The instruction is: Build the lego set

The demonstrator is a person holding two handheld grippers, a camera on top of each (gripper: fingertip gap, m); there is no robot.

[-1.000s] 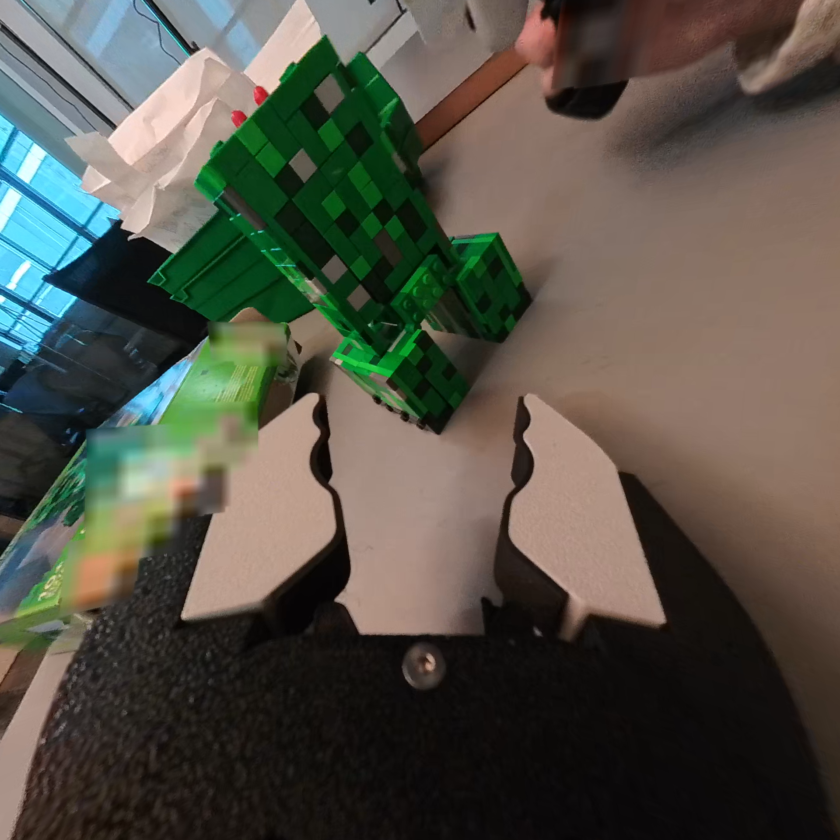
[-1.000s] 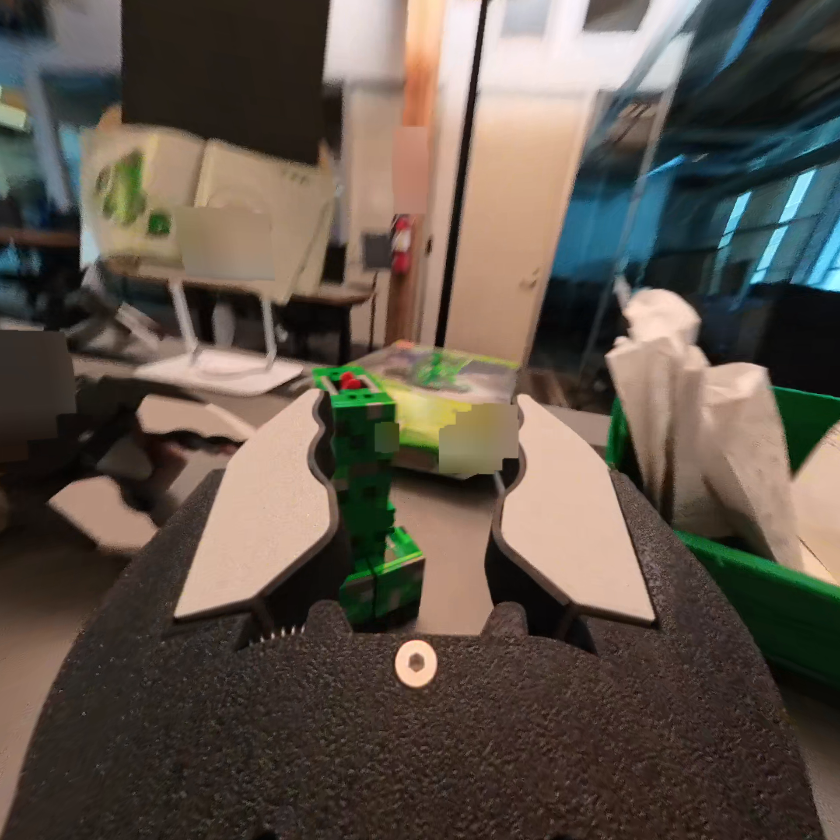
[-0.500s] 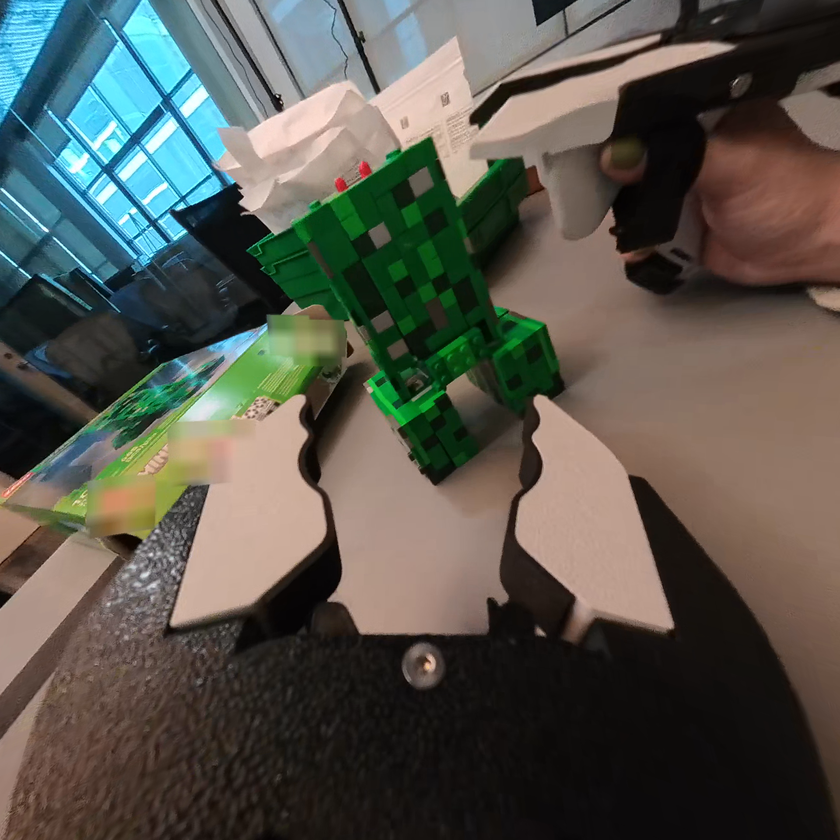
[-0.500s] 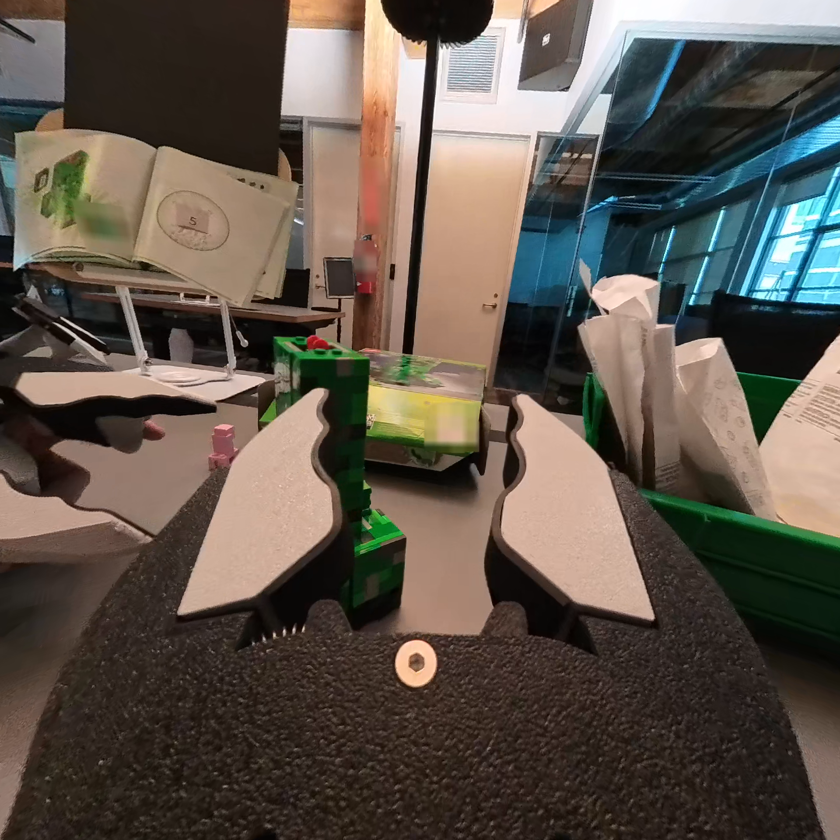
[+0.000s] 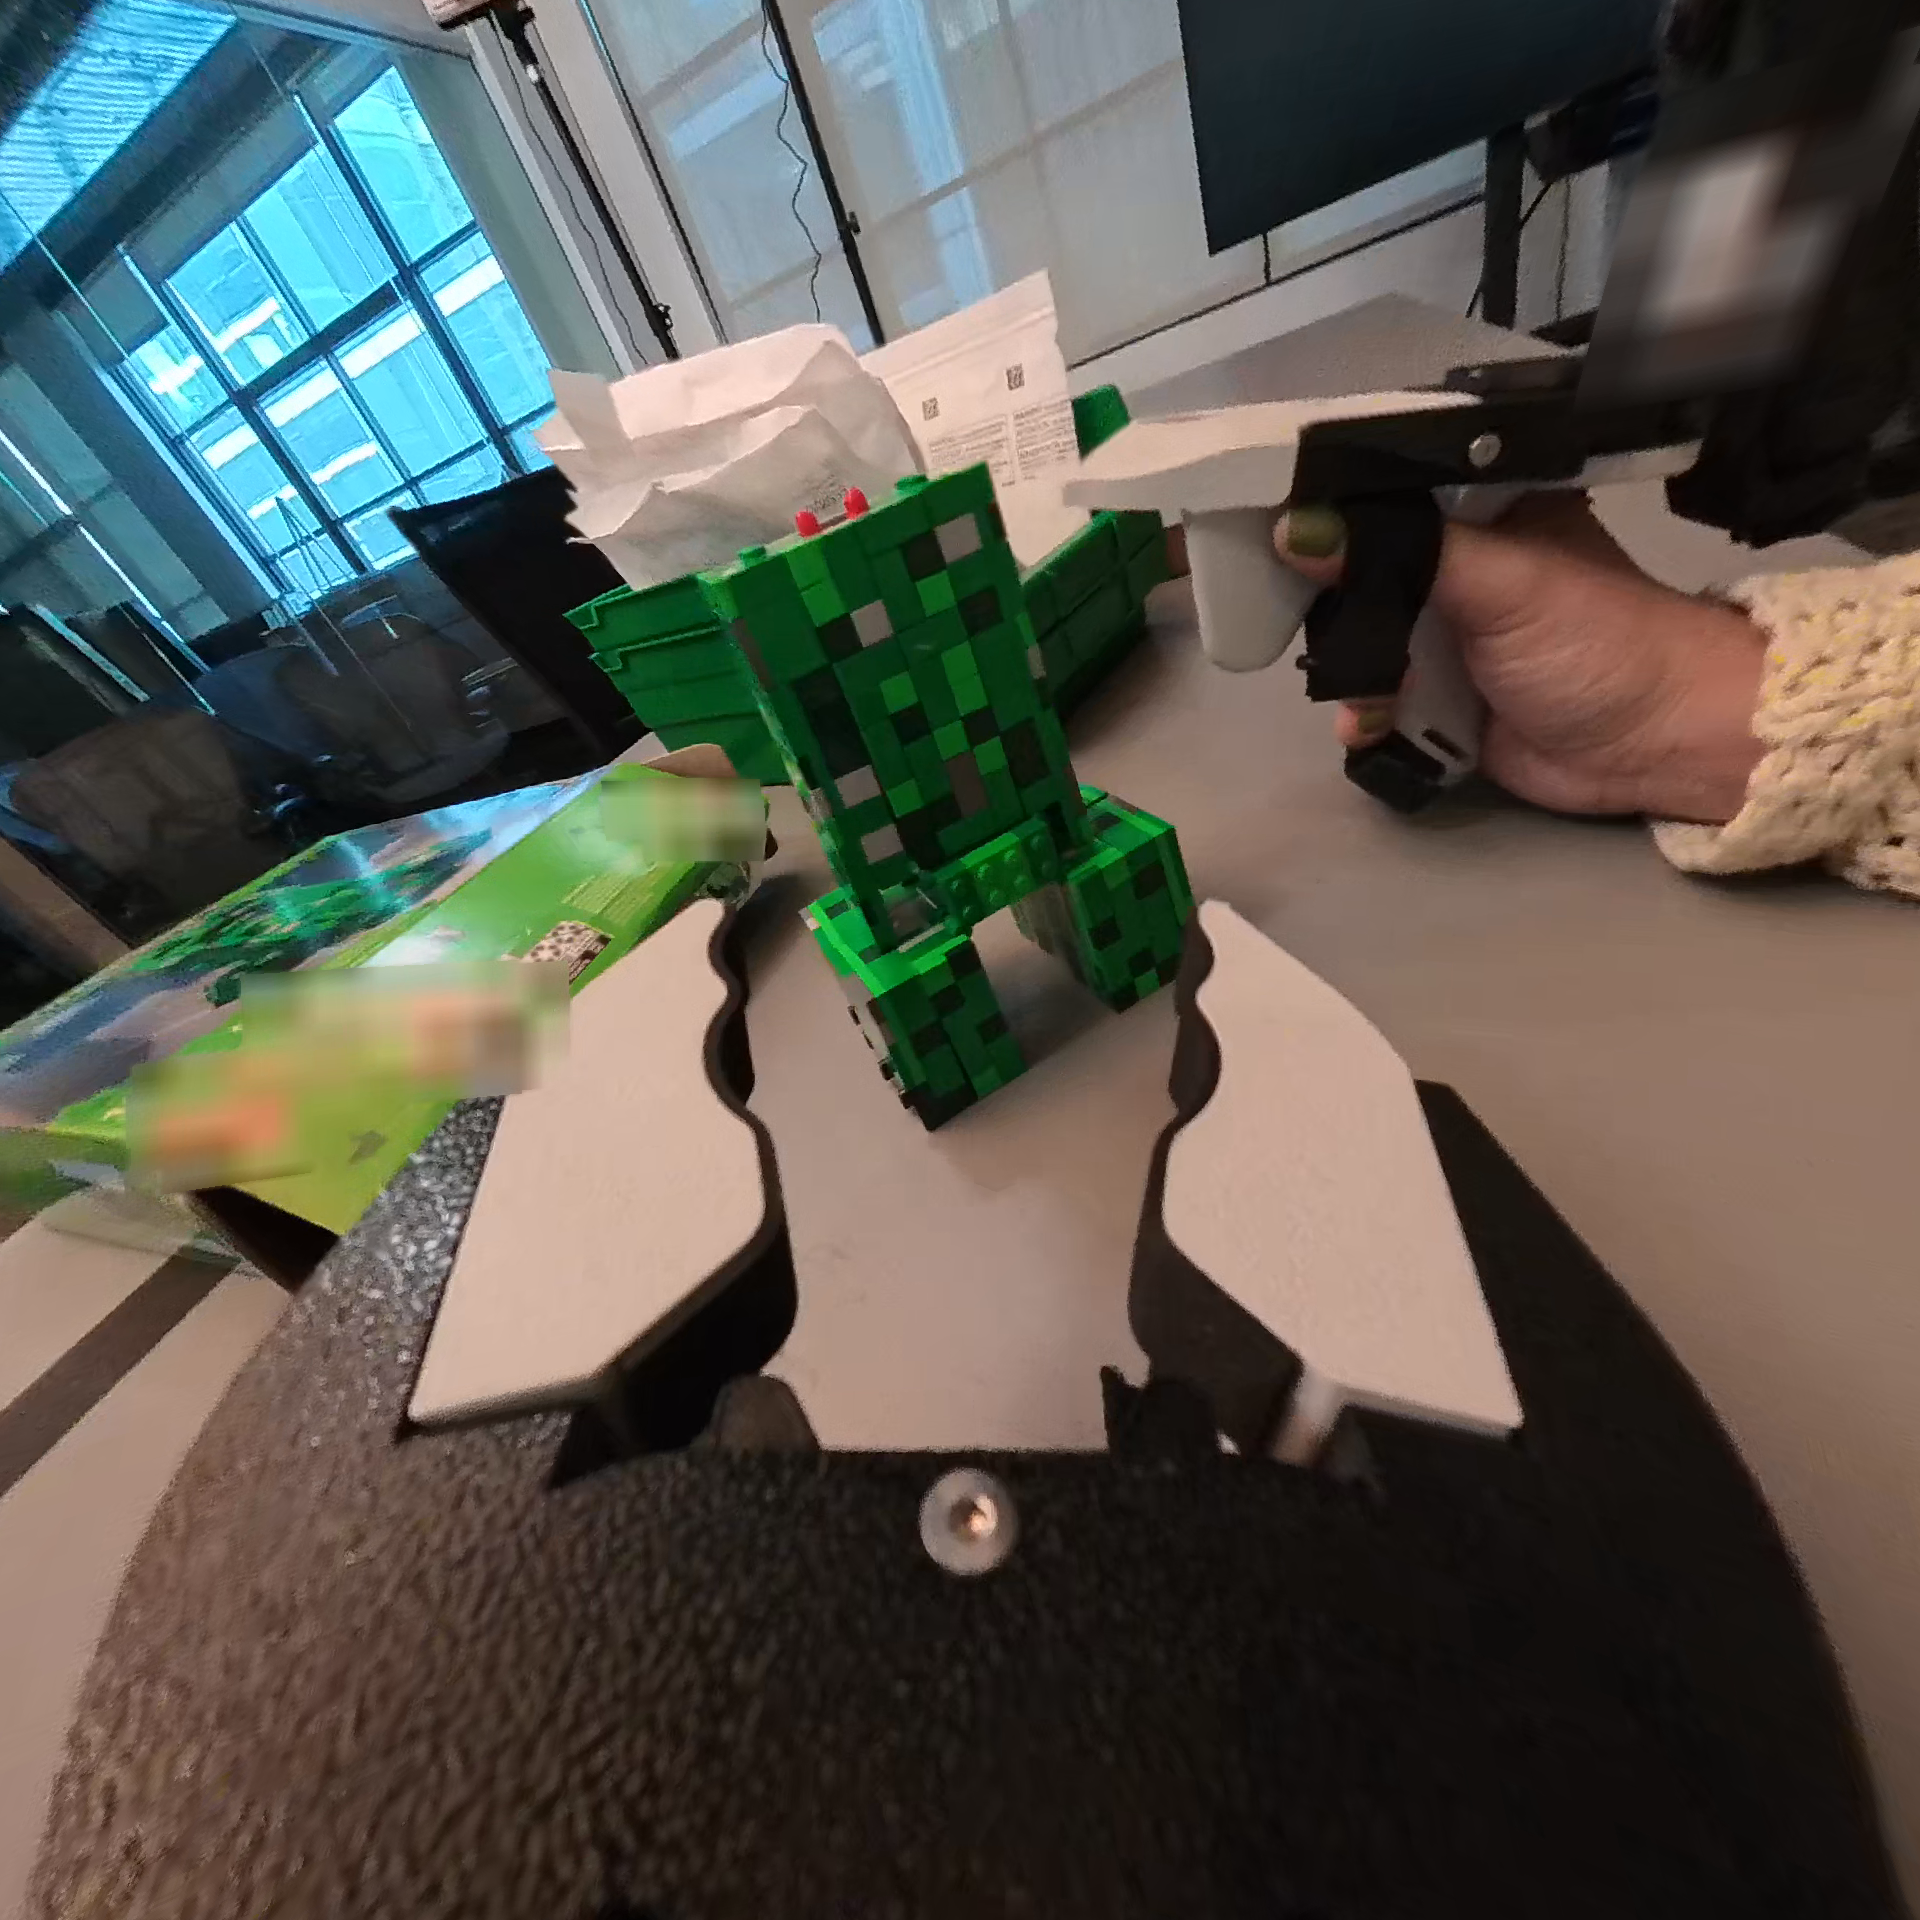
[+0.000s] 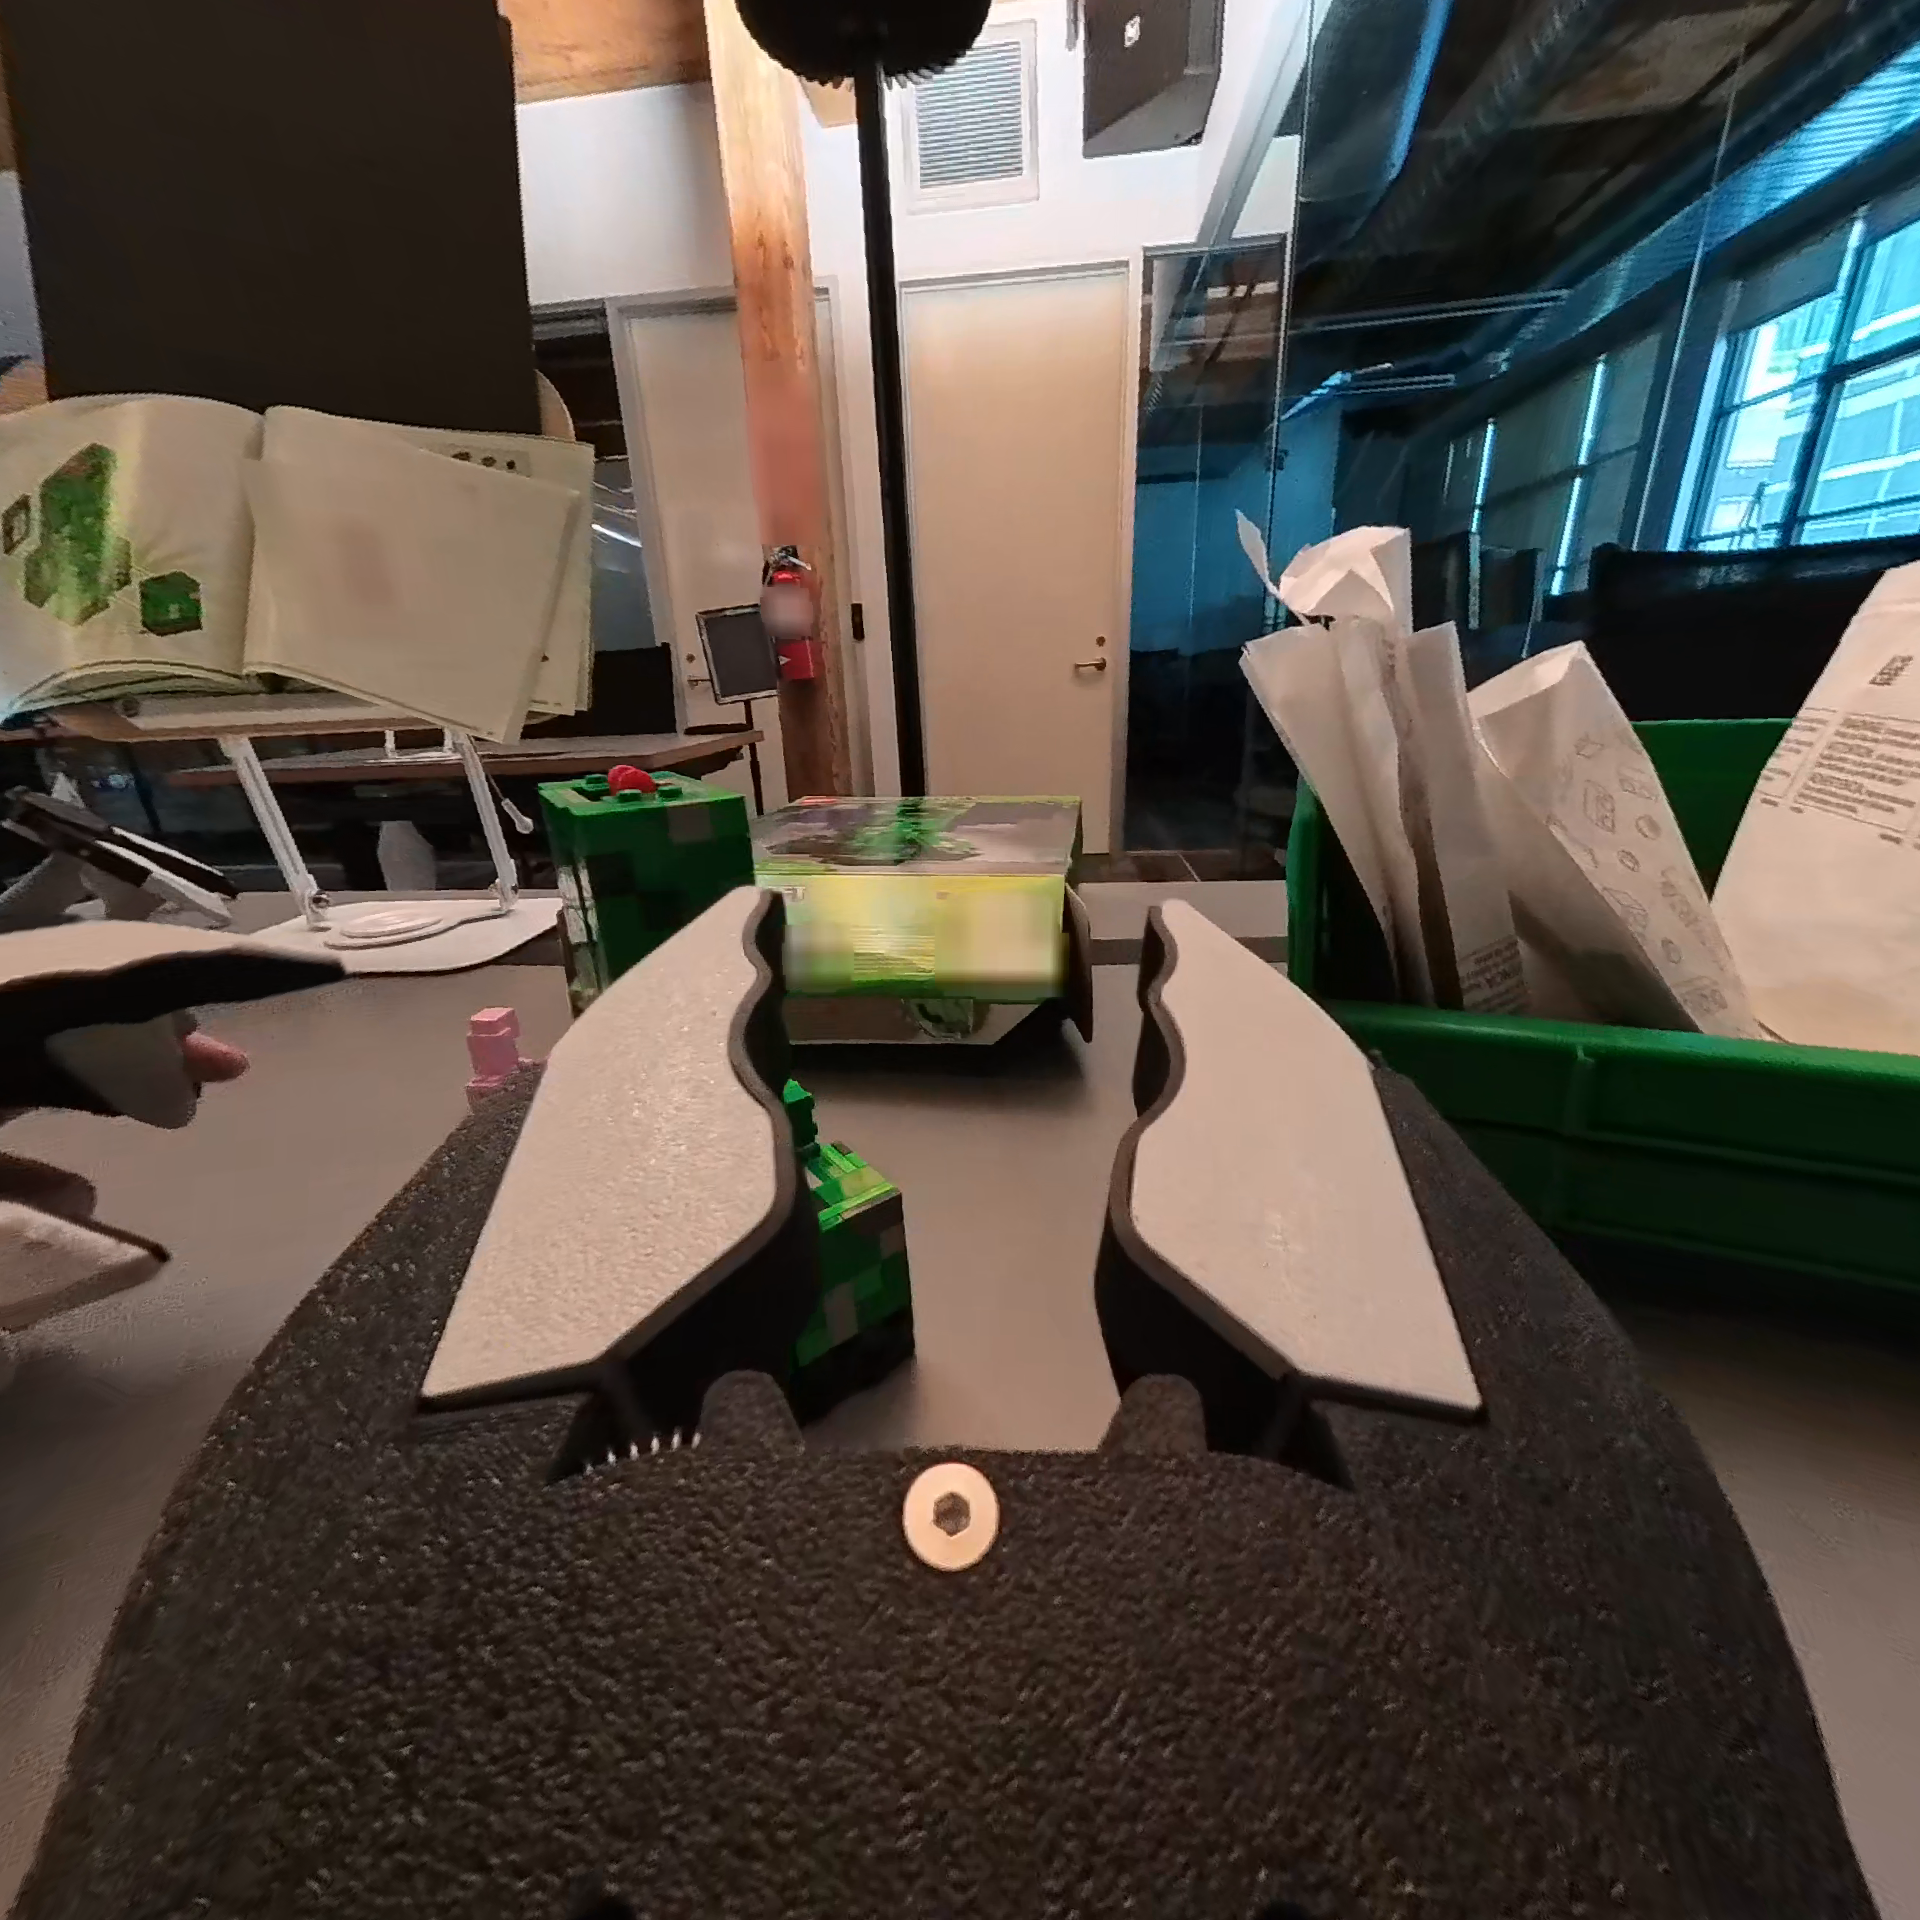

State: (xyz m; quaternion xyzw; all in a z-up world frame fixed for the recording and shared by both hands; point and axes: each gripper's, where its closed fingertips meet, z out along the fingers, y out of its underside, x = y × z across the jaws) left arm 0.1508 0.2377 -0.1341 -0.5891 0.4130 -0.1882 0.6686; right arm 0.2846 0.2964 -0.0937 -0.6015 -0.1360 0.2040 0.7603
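A green pixel-patterned lego figure [image 5: 914, 717] with two red studs on top stands upright on the grey table [image 5: 1507, 1091]. My left gripper [image 5: 961, 920] is open and empty, low over the table just short of the figure's feet. My right gripper [image 6: 964, 909] is open and empty. In the left wrist view it [image 5: 1184, 478] hangs at the figure's top right, apart from it, held by a hand [image 5: 1558, 675]. In the right wrist view the figure [image 6: 644, 862] is partly hidden behind the left finger [image 6: 644, 1143], with one foot showing between the fingers.
A green set box [image 5: 343, 987] lies left of the figure, also in the right wrist view [image 6: 914, 894]. A green bin [image 6: 1558, 1101] with white paper bags [image 6: 1455, 831] stands at the right. A small pink lego piece [image 6: 494, 1039] and an open instruction booklet [image 6: 260, 561] on a stand are at the left. My right tips are about 25 cm from the small pink lego piece [image 6: 494, 1039], my left tips only 15 cm.
My left gripper has levelled out, so the figure now looks upright, and the right gripper has come into its view. My right gripper has shifted, putting the figure behind its left finger.
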